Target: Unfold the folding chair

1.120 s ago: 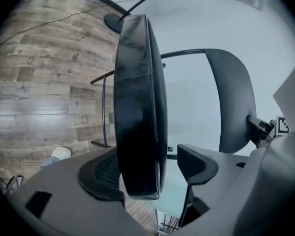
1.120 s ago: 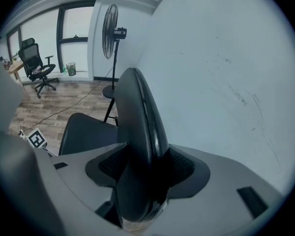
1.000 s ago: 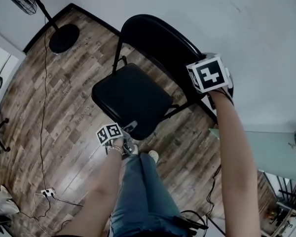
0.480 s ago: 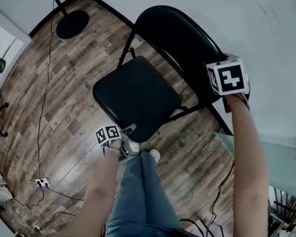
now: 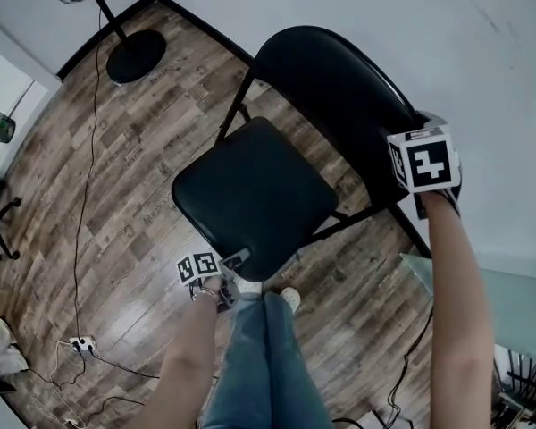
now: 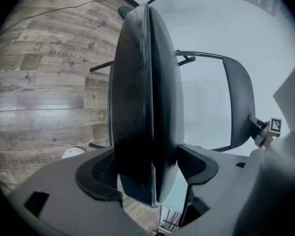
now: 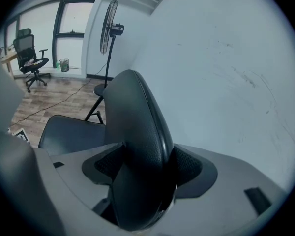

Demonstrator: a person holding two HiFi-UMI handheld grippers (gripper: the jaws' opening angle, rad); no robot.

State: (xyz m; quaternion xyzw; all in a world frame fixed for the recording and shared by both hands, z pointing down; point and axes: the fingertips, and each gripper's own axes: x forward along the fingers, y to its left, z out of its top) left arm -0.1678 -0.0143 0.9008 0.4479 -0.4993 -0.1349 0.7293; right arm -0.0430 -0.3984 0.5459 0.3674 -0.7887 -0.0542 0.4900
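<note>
wood-look plank floor (image 5: 116, 177), white wall (image 5: 447, 25) just behind. the folding chair (image 5: 277, 168) stands on the floor in front of the person's legs (image 5: 259, 365), with its seat (image 5: 255, 195) looking near level, so probably almost unfolded.

handling, judged: stiff tube frame, some weight. the black padding is smooth, gives a little and could slip. best held on the padded edges, clear of the hinges.

left gripper (image 6: 150, 166): jaws pinch the seat's front edge. right gripper (image 7: 142, 166): jaws have just been opening, and the top of the backrest (image 5: 339, 96) sits between them with both pads looking in contact.

outward: fan base (image 5: 136, 56) near the wall, a cable (image 5: 85, 204) across the planks, an office chair (image 7: 29, 48) far off.
</note>
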